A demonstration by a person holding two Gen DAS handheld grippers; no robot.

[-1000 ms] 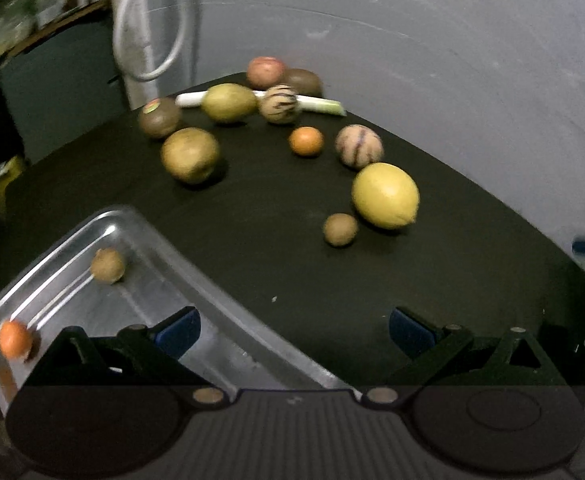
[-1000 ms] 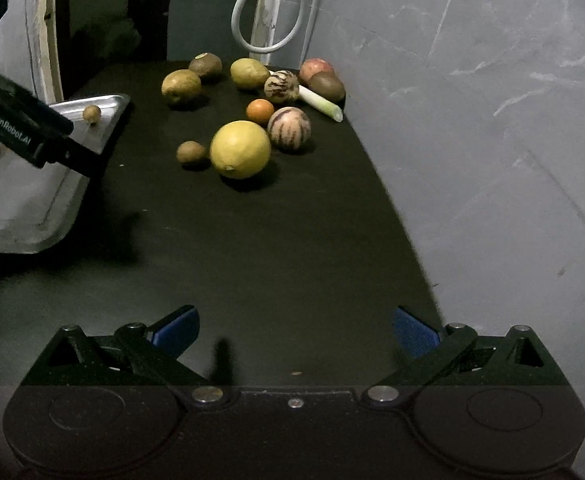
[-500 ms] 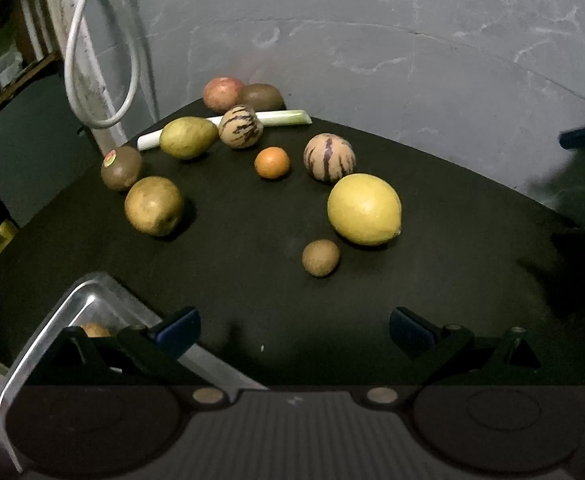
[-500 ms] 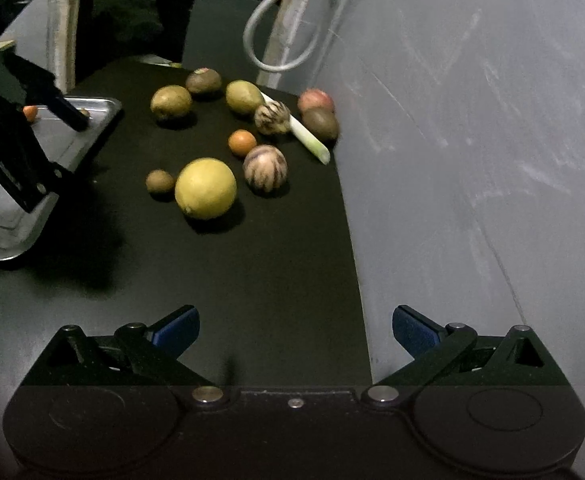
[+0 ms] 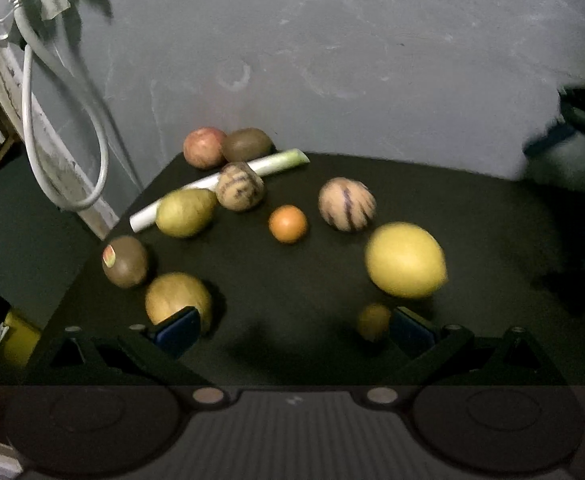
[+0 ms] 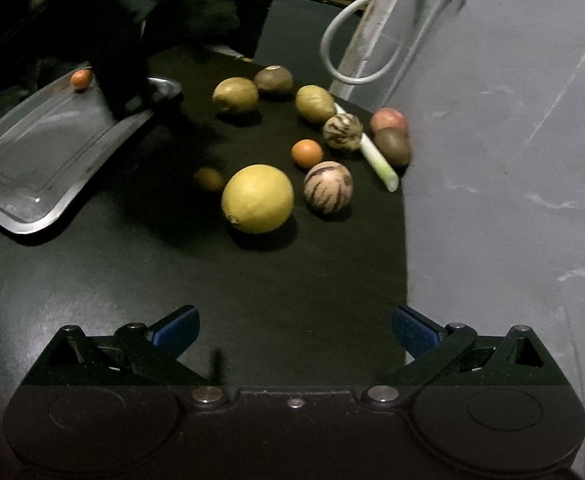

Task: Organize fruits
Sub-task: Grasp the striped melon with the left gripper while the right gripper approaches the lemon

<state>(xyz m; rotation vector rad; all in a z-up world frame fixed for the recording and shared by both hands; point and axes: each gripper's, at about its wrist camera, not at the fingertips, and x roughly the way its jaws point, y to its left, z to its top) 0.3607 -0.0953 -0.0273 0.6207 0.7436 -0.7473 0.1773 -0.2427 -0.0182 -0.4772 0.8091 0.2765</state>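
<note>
Barely begun, by the look of it: only one small orange fruit [image 6: 81,79] visible on the metal tray [image 6: 32,184] at the table's [image 6: 252,272] left edge; anything more there hidden behind the dark left claw body. Still loose on the table: large yellow citrus [image 6: 257,199], small brown fruit [image 6: 208,179], striped melon [image 6: 327,187], second striped melon [image 6: 342,132], small orange [image 6: 307,153], pear-like green fruit [image 6: 315,104], round tan fruit [image 6: 235,95], stickered kiwi [image 6: 273,79], red apple [image 6: 388,121], dark kiwi [image 6: 392,147], plus a leek stalk [image 6: 376,156] among them.

Left claw [image 5: 292,326] spread wide, empty, low over the table, with the tan fruit just behind one pad and the small brown fruit beside the other. Right claw [image 6: 294,326] likewise spread, empty, well back from the pile.

Against a second ago: tray gone from the left view, fruit much nearer and larger there; swung off the tray toward the pile. Right view closer to the citrus too.
</note>
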